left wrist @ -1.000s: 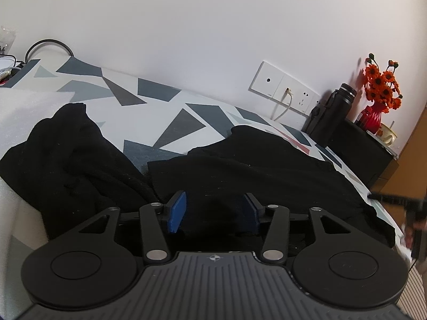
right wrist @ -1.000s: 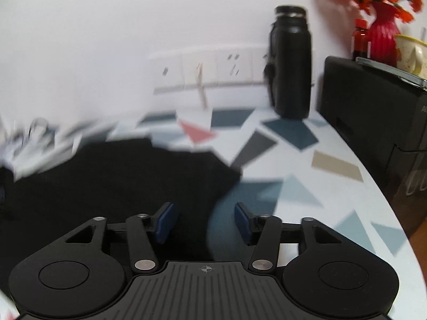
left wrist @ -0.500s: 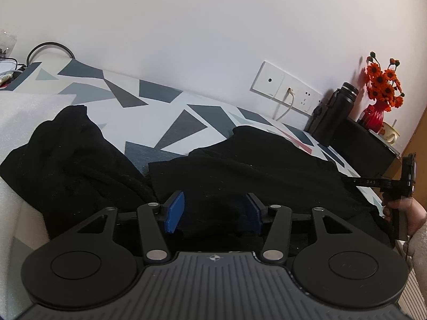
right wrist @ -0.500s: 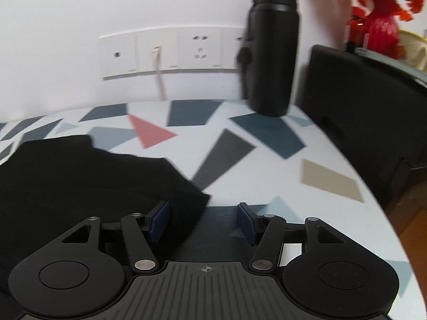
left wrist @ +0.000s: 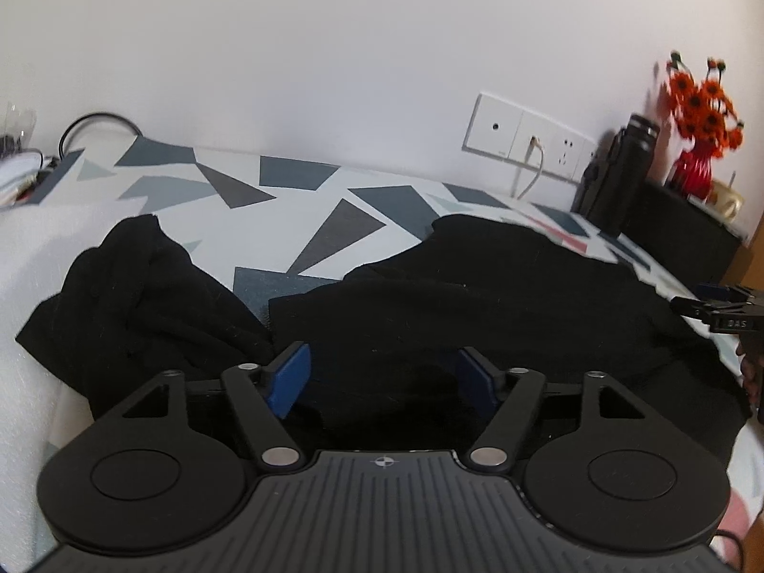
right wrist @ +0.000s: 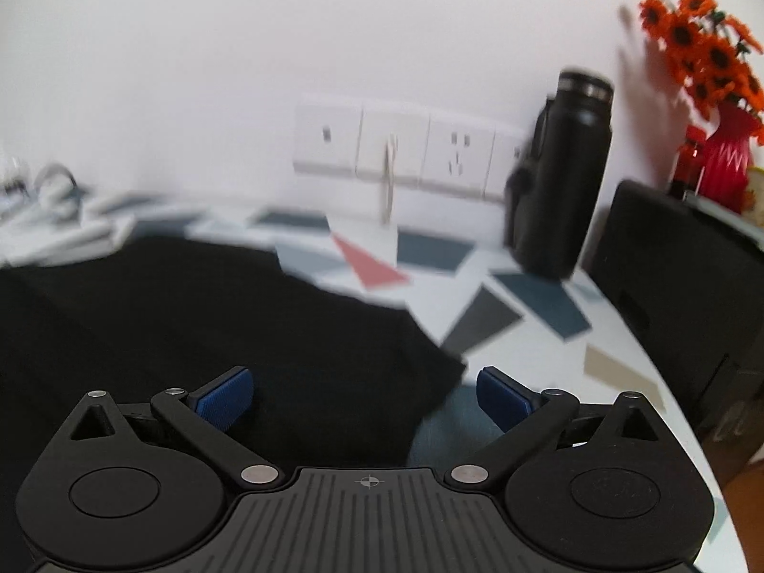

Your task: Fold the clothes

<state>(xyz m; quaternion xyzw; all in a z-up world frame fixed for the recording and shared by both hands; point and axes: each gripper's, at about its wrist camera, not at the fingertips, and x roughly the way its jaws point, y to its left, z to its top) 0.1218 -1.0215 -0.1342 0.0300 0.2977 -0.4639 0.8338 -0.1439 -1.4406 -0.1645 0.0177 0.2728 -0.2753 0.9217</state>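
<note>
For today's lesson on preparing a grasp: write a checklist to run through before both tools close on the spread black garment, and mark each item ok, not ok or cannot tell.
1. Left tool open: ok, blue pads apart.
2. Right tool open: ok.
3. Cloth between the left tool's pads: ok, the black garment lies there.
4. Right tool lined up on the garment's corner: ok, the corner sits between its pads.
5. Second black garment clear of the first: cannot tell, their edges meet near the left tool.
6. Black bottle out of the way: ok, it stands back by the wall.
</note>
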